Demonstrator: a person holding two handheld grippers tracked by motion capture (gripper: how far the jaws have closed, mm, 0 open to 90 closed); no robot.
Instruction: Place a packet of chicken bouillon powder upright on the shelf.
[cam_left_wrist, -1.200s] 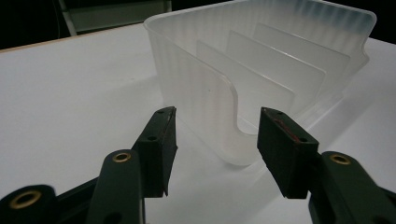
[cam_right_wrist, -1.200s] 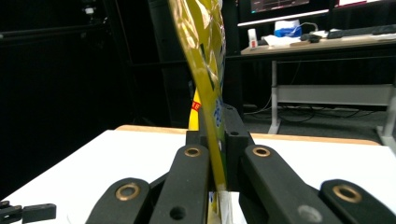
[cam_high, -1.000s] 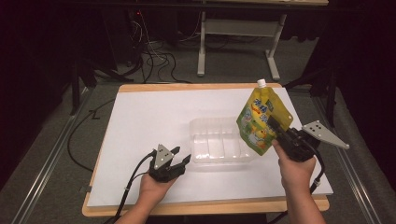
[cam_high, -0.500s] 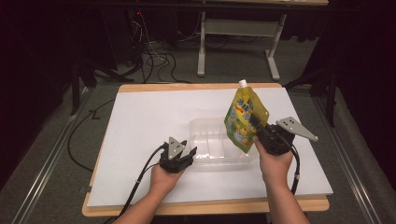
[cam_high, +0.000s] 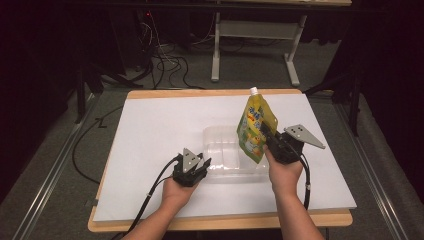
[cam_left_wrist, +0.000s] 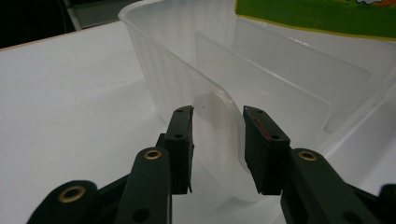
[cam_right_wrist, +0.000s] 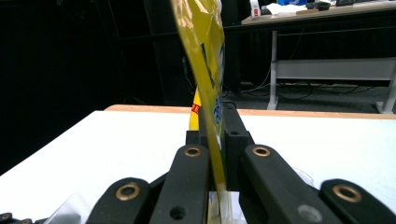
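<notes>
- Two hand-held grippers are at work over the white surface (cam_high: 150, 150), one in each of your hands.
- Your left hand-held gripper (cam_high: 200, 169) sits low at the near left corner of the clear plastic container (cam_high: 225, 150); in the left gripper view (cam_left_wrist: 217, 140) its jaws stand apart, one on each side of the container's curved wall (cam_left_wrist: 219, 107), with a gap showing between each pad and the plastic.
- Your left hand (cam_high: 175, 192) comes in from the bottom edge, and a black cable (cam_high: 150, 195) trails back from that hand-held gripper towards the front edge of the surface.
- Your right hand-held gripper (cam_high: 270, 142) is closed tight on the lower right edge of the yellow-green spouted pouch (cam_high: 255, 125); in the right gripper view (cam_right_wrist: 217, 140) the pouch's thin edge (cam_right_wrist: 205, 56) is pinched between the two pads.
- That pouch stands nearly upright in the air, its white cap (cam_high: 254, 91) at the top, tipped a little to the left, and its lower part hangs over the right end of the container.
- Your right hand (cam_high: 282, 175) holds that hand-held gripper just beside the container's right end, the grey three-cornered plate (cam_high: 304, 135) pointing right.
- On the surface, the container lies near the middle, towards the front.
- Beyond the surface, on the floor, cables (cam_high: 165, 65) lie tangled near a white table frame (cam_high: 255, 35).
</notes>
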